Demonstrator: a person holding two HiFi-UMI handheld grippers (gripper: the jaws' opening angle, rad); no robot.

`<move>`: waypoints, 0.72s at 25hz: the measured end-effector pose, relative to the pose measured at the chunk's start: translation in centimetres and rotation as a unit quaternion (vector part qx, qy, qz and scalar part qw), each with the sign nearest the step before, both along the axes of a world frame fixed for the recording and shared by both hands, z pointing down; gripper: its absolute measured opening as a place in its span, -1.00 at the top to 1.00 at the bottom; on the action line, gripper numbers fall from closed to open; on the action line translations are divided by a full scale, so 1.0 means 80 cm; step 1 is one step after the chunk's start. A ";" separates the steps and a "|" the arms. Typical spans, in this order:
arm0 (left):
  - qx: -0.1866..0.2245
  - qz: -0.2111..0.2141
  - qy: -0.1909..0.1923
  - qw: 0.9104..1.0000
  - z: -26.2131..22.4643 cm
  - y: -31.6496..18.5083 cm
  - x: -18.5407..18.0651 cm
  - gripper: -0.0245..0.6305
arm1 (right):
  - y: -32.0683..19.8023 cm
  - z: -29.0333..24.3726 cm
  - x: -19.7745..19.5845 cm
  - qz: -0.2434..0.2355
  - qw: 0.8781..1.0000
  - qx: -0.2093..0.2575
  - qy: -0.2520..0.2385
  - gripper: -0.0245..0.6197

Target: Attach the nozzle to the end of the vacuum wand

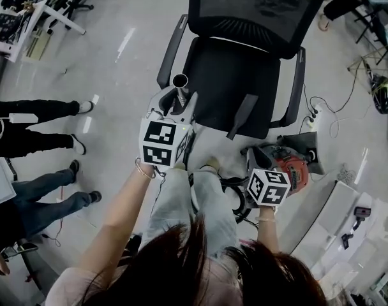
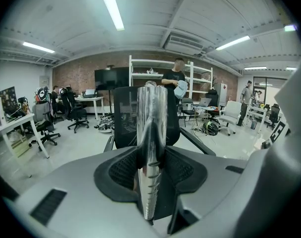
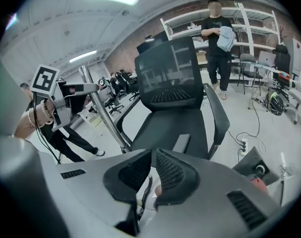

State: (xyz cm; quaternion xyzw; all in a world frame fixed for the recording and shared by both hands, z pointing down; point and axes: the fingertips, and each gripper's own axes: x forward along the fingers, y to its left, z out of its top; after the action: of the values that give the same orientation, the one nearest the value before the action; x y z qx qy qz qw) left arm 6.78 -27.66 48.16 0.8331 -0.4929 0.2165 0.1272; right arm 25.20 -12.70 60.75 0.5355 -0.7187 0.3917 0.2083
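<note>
Head view: sat above the person, faced steeply down | left gripper view: looked along its jaws, close on shiny silver metal wand tube (image 2: pixel 151 148) | right gripper view: looked forward over its jaws | all shared black mesh-backed office chair (image 1: pixel 232 75).

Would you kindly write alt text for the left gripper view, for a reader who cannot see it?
The left tongs are shut on a shiny metal vacuum wand, which runs up the middle of the picture. Behind it stands a black mesh office chair in a bright, open office.
</note>
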 end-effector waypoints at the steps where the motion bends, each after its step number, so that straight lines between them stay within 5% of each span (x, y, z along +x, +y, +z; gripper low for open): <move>1: 0.001 0.001 0.001 1.000 0.001 -0.001 0.000 0.44 | -0.003 0.009 0.000 -0.002 1.000 -0.004 0.001 0.85; 10: 0.004 0.001 0.006 1.000 0.006 -0.003 0.000 0.44 | -0.028 0.083 0.000 -0.012 0.999 -0.032 0.006 0.84; 18: 0.010 -0.001 0.012 1.000 0.011 -0.006 -0.001 0.44 | -0.048 0.159 0.008 0.030 0.996 -0.072 -0.034 0.82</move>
State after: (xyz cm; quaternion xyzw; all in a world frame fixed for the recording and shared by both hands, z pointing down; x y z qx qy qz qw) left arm 6.66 -28.17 49.03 0.8365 -0.4940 0.2015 0.1254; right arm 25.87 -16.56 73.43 0.5268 -0.6791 0.4659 0.2102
